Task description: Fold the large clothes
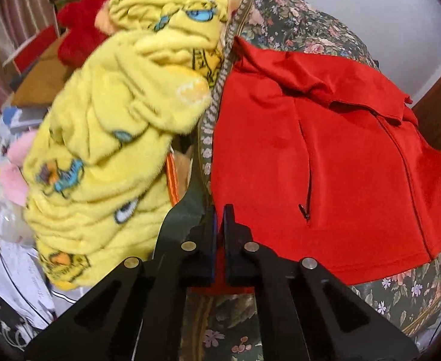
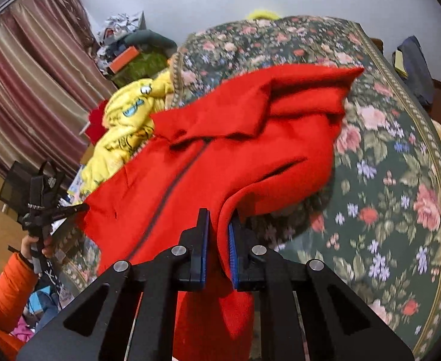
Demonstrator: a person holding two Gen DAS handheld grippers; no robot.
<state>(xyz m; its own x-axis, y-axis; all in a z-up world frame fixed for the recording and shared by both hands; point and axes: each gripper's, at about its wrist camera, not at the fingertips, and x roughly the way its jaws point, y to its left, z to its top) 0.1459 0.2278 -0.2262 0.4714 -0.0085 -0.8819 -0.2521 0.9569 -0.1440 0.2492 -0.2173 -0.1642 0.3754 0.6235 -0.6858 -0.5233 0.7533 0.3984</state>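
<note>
A red zip-up fleece jacket (image 1: 325, 156) lies on a bed with a dark green floral cover (image 1: 298, 27). My left gripper (image 1: 219, 210) is shut on the jacket's lower hem, with red cloth pinched between its blue pads. In the right wrist view the same jacket (image 2: 235, 150) is lifted at its near edge. My right gripper (image 2: 219, 213) is shut on a thick fold of that edge. The left gripper (image 2: 70, 209) shows at the jacket's far left corner, held by a hand in an orange sleeve (image 2: 7, 288).
A yellow plush garment with cartoon prints (image 1: 115, 138) is heaped just left of the jacket. Red plush (image 1: 79, 39) and boxes lie beyond it. Striped curtains (image 2: 25, 90) hang at the left. The floral cover (image 2: 395, 180) spreads to the right of the jacket.
</note>
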